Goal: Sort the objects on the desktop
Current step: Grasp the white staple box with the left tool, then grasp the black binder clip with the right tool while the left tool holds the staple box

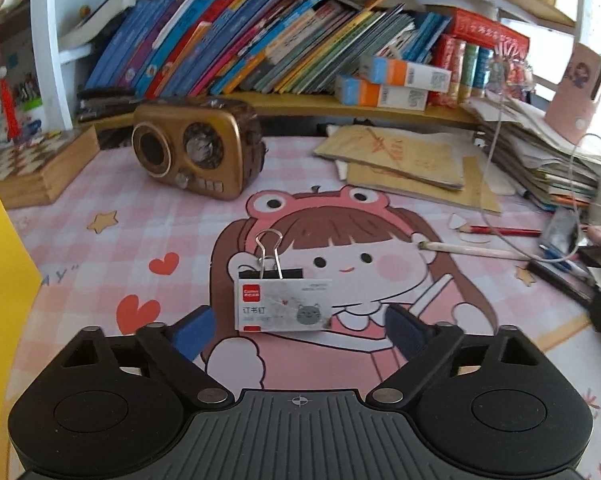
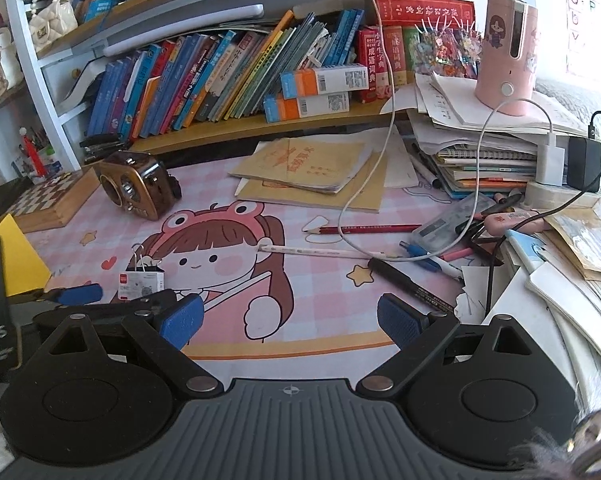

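Left wrist view: staple box standing on pink desk mat, binder clip just behind, touching; left gripper spread wide, box between and just ahead of blue pads, no contact

Right wrist view only: black marker, charger cable, pink cup atop paper stack

Both views: red pencil, white pen, gold radio

Right gripper spread, empty, low over mat, left gripper's fingers alongside at left
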Available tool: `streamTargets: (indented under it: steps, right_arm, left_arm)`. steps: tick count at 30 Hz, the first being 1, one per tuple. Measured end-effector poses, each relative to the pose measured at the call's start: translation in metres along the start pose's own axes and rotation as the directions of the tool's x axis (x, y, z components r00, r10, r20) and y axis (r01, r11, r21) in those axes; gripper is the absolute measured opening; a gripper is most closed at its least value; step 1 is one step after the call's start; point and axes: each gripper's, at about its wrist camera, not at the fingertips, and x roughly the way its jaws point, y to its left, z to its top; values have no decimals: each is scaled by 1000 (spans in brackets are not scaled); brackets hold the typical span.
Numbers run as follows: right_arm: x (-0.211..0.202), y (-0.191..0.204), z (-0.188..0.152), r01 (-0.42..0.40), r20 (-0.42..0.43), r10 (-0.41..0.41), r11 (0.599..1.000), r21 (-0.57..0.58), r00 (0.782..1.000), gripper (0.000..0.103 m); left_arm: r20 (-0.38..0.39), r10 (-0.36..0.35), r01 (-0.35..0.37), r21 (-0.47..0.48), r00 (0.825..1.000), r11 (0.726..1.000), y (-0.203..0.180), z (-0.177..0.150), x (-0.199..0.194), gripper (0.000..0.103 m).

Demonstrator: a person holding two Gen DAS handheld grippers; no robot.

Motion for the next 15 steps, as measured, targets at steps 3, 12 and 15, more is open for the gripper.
streamTargets:
  steps: [3, 12, 15]
  right_arm:
    - [3, 0, 1, -4, -7, 4, 1000, -6, 1000, 94]
    - [13, 11, 3, -26, -20, 25, 999, -31, 999, 94]
    - [20, 19, 4, -47, -26, 46, 998, -43, 999, 94]
  left_arm:
    - [-7, 5, -4, 8, 1000, 1000, 1, -1, 7, 85]
    - [5, 11, -12, 51, 1000, 999, 4, 0, 15, 54]
    - [20, -2, 1, 38, 1000, 999, 11, 0, 2, 54]
